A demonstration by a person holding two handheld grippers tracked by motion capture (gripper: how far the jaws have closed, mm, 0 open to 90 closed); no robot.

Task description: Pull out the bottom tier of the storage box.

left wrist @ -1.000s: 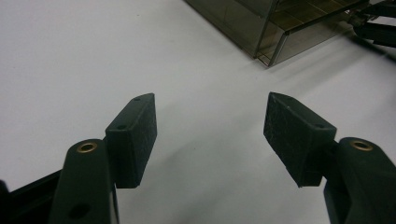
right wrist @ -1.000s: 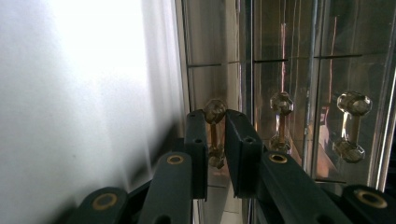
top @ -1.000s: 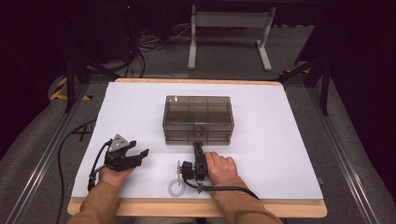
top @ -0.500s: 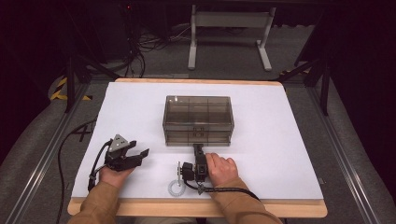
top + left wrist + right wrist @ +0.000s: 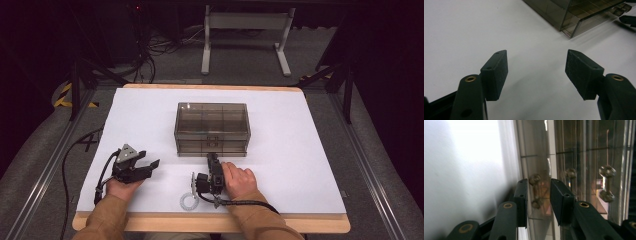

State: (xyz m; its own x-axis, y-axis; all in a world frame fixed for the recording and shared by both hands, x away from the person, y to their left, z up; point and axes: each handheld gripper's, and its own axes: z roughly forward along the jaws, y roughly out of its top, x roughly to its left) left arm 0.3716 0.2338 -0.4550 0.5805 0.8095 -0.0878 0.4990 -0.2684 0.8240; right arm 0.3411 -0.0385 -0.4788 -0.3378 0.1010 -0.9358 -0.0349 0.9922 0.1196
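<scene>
Drawer knob, between right hand-held gripper jaws, untouched

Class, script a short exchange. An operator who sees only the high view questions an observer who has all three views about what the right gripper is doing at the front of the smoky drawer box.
Operator: From above, the right gripper covers its own jaws at the drawer box. Is anything between them?
Observer: Yes. In the right gripper view, a small drawer handle on the box front sits between the two jaws.
Operator: Are the pads clamped on it?
Observer: It seems not. The handle is blurred, but there is a gap beside it, and the jaws have just been opening.
</scene>
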